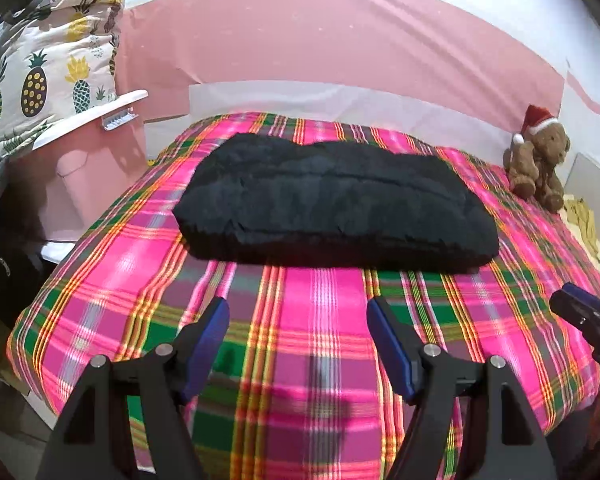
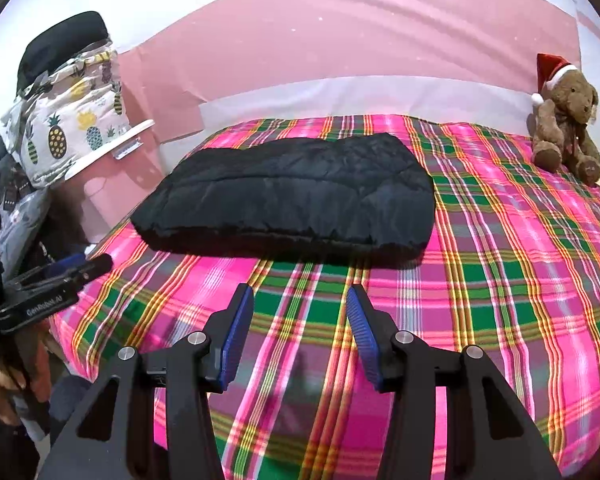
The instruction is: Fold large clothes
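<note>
A black padded jacket (image 1: 332, 204) (image 2: 292, 196) lies folded into a thick rectangle on the plaid bed sheet (image 1: 320, 320) (image 2: 480, 280), toward the far left of the bed. My left gripper (image 1: 297, 304) hovers over the sheet short of the jacket's near edge, open, with nothing between its blue pads. My right gripper (image 2: 299, 291) is also open and empty, a little back from the jacket. Each shows in the other's view: the right gripper (image 1: 580, 308) at the right edge, the left gripper (image 2: 80, 270) at the left edge.
A brown teddy bear (image 1: 538, 160) (image 2: 566, 120) in a Santa hat sits at the bed's far right corner. Left of the bed stand a pink bin with a white lid (image 1: 100, 148) and a pineapple-print bag (image 1: 48, 76) (image 2: 72, 128). A pink wall runs behind.
</note>
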`<move>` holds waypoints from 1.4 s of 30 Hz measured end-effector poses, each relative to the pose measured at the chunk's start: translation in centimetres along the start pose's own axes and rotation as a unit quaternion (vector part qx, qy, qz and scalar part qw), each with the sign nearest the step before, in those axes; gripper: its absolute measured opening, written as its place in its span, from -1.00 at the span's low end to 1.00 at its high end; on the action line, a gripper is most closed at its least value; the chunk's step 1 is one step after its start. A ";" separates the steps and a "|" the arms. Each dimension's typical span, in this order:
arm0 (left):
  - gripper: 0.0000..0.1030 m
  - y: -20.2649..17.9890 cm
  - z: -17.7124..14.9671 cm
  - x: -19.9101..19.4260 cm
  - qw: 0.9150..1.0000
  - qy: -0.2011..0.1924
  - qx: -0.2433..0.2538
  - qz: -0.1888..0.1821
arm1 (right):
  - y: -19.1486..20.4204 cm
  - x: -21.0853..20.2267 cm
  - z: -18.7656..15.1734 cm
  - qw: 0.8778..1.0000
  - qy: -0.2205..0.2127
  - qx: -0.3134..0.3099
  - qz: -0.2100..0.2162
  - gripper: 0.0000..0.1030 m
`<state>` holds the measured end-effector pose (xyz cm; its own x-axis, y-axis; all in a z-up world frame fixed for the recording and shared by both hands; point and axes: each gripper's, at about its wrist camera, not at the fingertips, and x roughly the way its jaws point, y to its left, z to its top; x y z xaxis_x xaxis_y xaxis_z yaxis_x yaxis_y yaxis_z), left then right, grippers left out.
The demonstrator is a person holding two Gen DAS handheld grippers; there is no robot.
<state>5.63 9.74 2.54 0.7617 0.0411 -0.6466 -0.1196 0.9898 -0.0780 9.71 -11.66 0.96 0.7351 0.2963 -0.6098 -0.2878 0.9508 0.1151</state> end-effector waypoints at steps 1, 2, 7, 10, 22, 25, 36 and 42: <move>0.42 -0.2 -0.4 -0.2 1.000 0.001 0.002 -0.002 | 0.2 -0.2 -0.3 1.000 -0.001 -0.002 -0.002 -0.05; 0.42 -0.5 -0.7 -0.3 1.000 0.003 0.005 -0.004 | 0.5 -0.5 -0.7 1.000 -0.002 -0.006 -0.004 -0.05; 0.42 -1.5 -1.9 -0.9 1.000 0.005 0.009 -0.008 | 1.3 -1.1 -1.8 1.000 0.002 -0.017 -0.005 -0.05; 0.42 -2.0 -2.2 -0.8 1.000 0.011 0.010 -0.015 | 1.5 -1.1 -2.2 1.000 0.004 -0.019 -0.009 -0.05; 0.42 -2.5 -2.8 -0.5 1.000 0.024 0.009 -0.018 | 2.0 -0.9 -2.7 1.000 0.011 -0.022 -0.016 -0.05; 0.42 -2.5 -2.8 -0.6 1.000 0.023 0.008 -0.019 | 2.1 -0.9 -2.8 1.000 0.013 -0.022 -0.016 -0.05; 0.43 -2.2 -2.8 -0.7 1.000 0.022 0.009 -0.010 | 1.9 -0.8 -2.9 1.000 0.016 -0.021 -0.014 -0.05; 0.43 -2.2 -3.0 -0.6 1.000 0.024 0.007 -0.008 | 1.9 -0.7 -3.0 1.000 0.017 -0.022 -0.014 -0.05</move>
<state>3.55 7.12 0.87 0.7318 0.0199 -0.6813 -0.0992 0.9920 -0.0777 6.81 -10.31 -0.74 0.7221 0.2656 -0.6388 -0.2941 0.9536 0.0641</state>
